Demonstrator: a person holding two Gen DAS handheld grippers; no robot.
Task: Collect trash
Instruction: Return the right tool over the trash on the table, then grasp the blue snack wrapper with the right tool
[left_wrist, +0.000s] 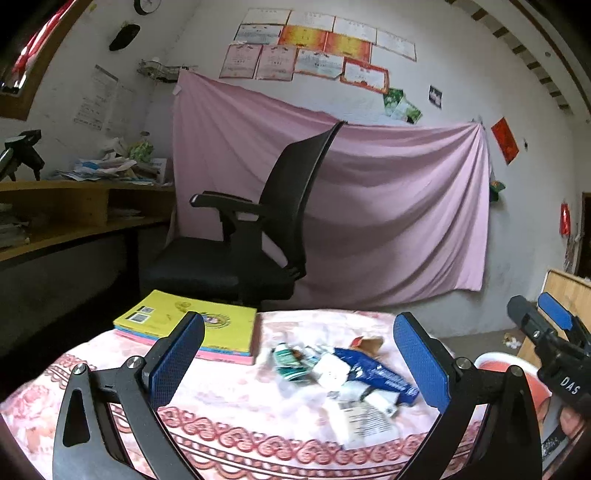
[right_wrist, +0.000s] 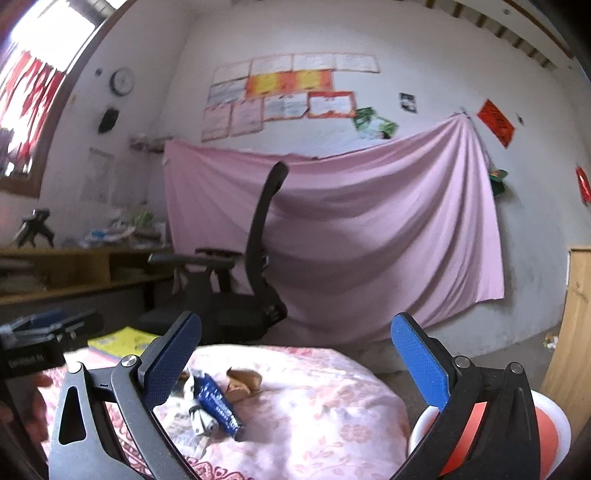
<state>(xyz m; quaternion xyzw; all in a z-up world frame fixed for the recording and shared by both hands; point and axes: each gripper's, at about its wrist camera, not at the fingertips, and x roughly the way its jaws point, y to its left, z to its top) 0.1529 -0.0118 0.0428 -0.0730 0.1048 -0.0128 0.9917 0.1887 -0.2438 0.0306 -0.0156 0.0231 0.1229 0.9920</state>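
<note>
A loose pile of trash (left_wrist: 347, 373) lies lower right of centre in the left wrist view: a blue wrapper (left_wrist: 376, 373) laid diagonally, a green-and-white packet (left_wrist: 290, 360), white paper scraps (left_wrist: 364, 419) and a torn brown cardboard bit (left_wrist: 369, 343) behind.

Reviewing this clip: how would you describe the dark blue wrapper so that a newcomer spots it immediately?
Start at the table with the pink floral cloth, then find the heap of wrappers and paper scraps right of the yellow books. The long dark blue foil wrapper with white print lies across that heap, the only deep blue piece among white, teal and brown scraps.
</note>
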